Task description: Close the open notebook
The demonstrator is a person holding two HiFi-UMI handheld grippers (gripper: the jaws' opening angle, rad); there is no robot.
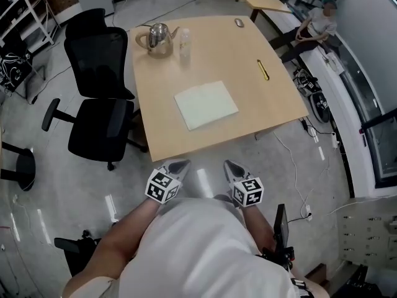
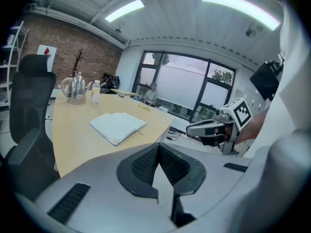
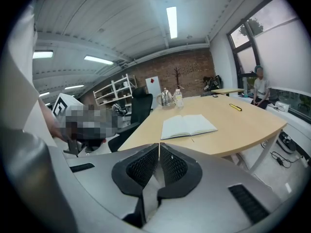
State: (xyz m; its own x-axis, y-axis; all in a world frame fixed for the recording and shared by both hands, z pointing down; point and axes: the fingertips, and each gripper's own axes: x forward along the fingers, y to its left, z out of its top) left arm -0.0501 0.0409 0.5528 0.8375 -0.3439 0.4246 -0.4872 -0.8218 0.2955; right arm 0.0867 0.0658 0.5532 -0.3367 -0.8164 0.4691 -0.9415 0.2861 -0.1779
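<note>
- Left tool (image 1: 177, 166) and right tool (image 1: 231, 166) sit close against the person's white shirt (image 1: 186, 241), side by side, tips pointing toward the surface (image 1: 260, 104); both are over the floor, short of the surface's near edge
- left tool (image 2: 158, 147): the left gripper view has its jaws pressed together, pads meeting, nothing between them
- right tool (image 3: 159, 146): the right gripper view has the same, jaws together and empty
- notebook (image 1: 206, 104) lies open and flat on the surface, pale pages up, toward the near edge and about mid-width; well apart from both tools; untouched
- metal kettle (image 1: 159, 39) and clear bottle (image 1: 184, 45) stand just beside each other at the far left corner of the surface
- yellow pen (image 1: 263, 69) lies near the right edge, apart from the notebook; a small dark object (image 1: 239, 22) sits at the far edge, too small to identify
- two black office chairs (image 1: 99, 98) stand to the left of the surface
- a seated person (image 1: 319, 20) is far off at the upper right, by the windows
</note>
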